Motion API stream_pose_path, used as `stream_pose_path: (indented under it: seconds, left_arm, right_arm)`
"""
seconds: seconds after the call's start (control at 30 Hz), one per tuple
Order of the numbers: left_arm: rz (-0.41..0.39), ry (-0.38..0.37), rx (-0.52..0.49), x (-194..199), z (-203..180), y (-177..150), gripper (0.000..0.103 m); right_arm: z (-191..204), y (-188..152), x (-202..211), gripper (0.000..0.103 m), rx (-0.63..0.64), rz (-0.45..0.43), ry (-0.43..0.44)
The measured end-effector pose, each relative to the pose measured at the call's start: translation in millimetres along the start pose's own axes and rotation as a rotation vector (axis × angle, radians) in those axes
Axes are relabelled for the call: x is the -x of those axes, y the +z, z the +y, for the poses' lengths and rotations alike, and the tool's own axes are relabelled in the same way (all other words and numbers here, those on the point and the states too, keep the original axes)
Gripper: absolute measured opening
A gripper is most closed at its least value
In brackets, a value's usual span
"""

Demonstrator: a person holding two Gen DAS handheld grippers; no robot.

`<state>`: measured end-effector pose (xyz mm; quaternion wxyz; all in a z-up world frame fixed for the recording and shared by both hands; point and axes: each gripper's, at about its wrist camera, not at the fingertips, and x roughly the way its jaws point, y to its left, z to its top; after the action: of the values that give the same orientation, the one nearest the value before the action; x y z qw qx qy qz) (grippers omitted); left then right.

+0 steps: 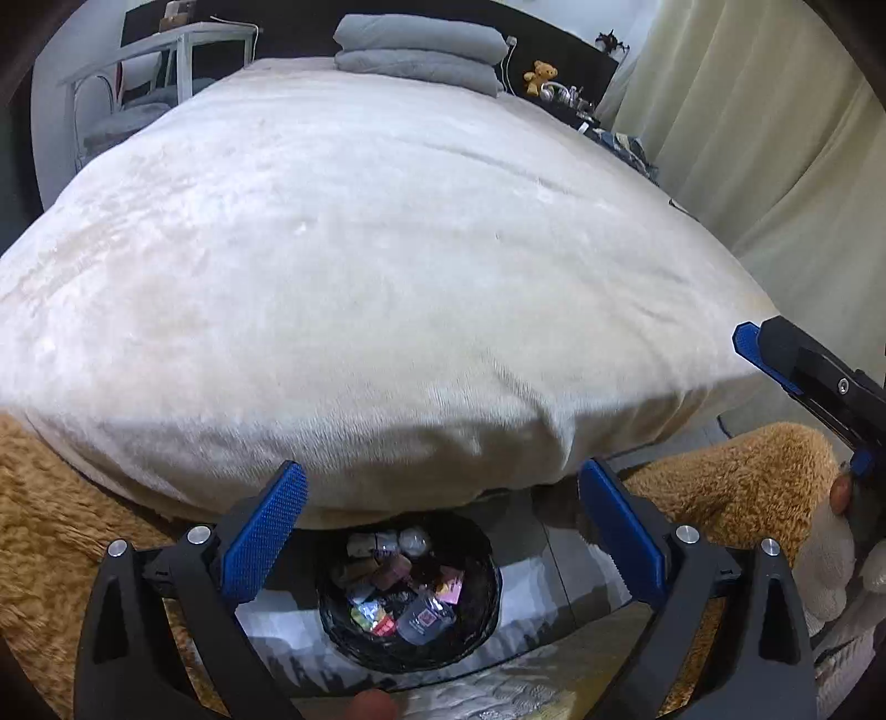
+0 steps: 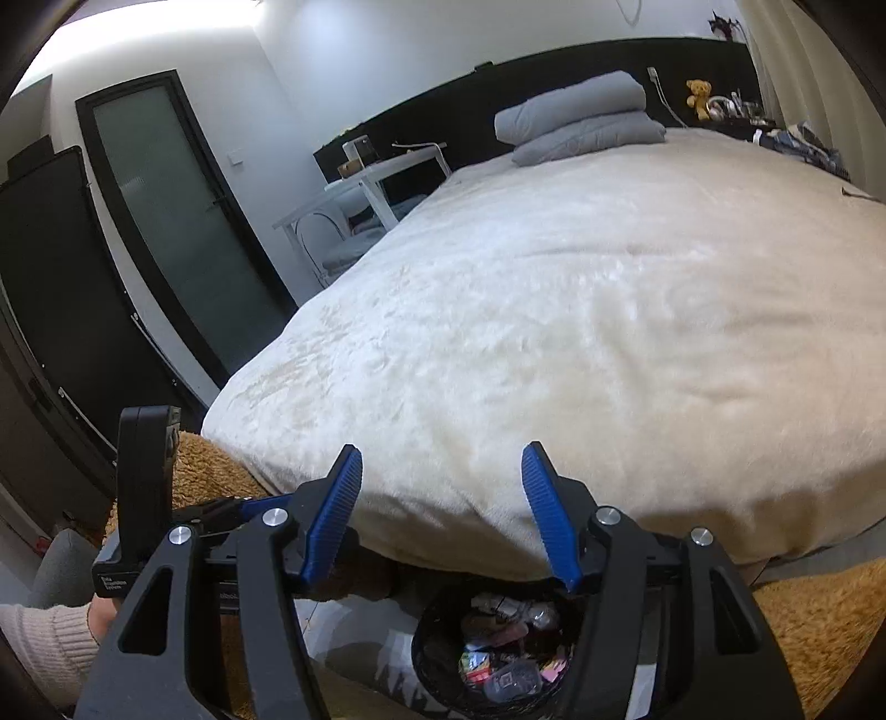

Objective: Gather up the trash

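Two grippers, left gripper [image 1: 440, 523] spread wide and right gripper [image 2: 443, 512] parted, both empty, above black trash bin [image 1: 487, 615] of wrappers [image 1: 412, 595] near bed's [image 1: 360, 266] foot; wrapper print unreadable.

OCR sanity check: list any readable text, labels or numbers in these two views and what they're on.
None can be read for certain.
Small white print on the black gripper body at the left of the right wrist view: blurred, illegible.
Print on the coloured wrappers in the black round trash bin: too small to read.
Cream plush bed blanket and folded grey bedding: no text.
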<state>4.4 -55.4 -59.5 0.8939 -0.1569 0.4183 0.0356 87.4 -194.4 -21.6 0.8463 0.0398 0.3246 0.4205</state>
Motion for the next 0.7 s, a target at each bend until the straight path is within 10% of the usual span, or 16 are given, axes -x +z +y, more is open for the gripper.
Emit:
stream_pose_path:
  seconds: [0.7]
  left_arm:
    - [-0.203, 0.008, -0.066, 51, 8, 52, 0.096]
  right_arm:
    - [-29, 58, 27, 0.073, 0.159, -0.152, -0.106]
